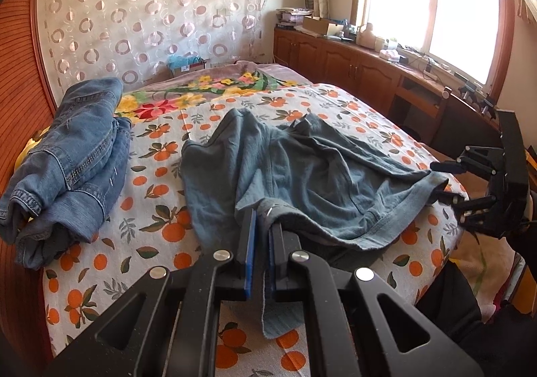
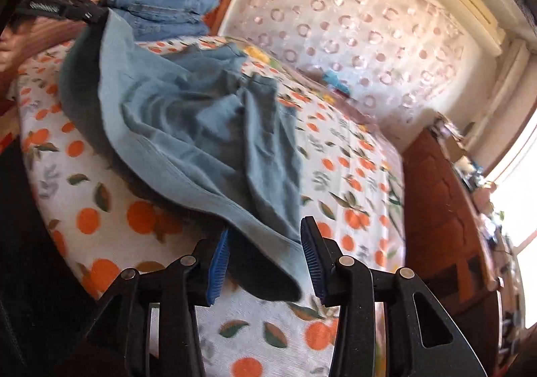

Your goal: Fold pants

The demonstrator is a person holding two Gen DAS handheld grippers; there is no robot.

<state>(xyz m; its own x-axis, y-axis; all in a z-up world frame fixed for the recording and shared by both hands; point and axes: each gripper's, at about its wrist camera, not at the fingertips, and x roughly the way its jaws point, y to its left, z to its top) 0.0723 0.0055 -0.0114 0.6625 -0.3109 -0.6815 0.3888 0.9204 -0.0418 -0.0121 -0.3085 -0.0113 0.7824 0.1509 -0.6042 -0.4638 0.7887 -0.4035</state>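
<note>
A pair of teal-blue pants (image 1: 302, 169) lies rumpled on the orange-print bedsheet (image 1: 161, 175). My left gripper (image 1: 261, 226) is shut on one corner of the waistband, with cloth hanging between its blue pads. My right gripper (image 1: 439, 180) is at the other waistband corner. In the right wrist view the pants (image 2: 201, 128) drape between its wide-open fingers (image 2: 265, 249), with the hem lying in the gap and the blue pads apart from it. The left gripper (image 2: 90, 16) shows at the far top left, holding the cloth.
A pile of folded blue jeans (image 1: 70, 159) sits at the left of the bed by the wooden headboard (image 1: 20, 108). Wooden cabinets (image 1: 352, 65) with clutter run under the window on the right. A patterned curtain (image 1: 151, 14) hangs behind.
</note>
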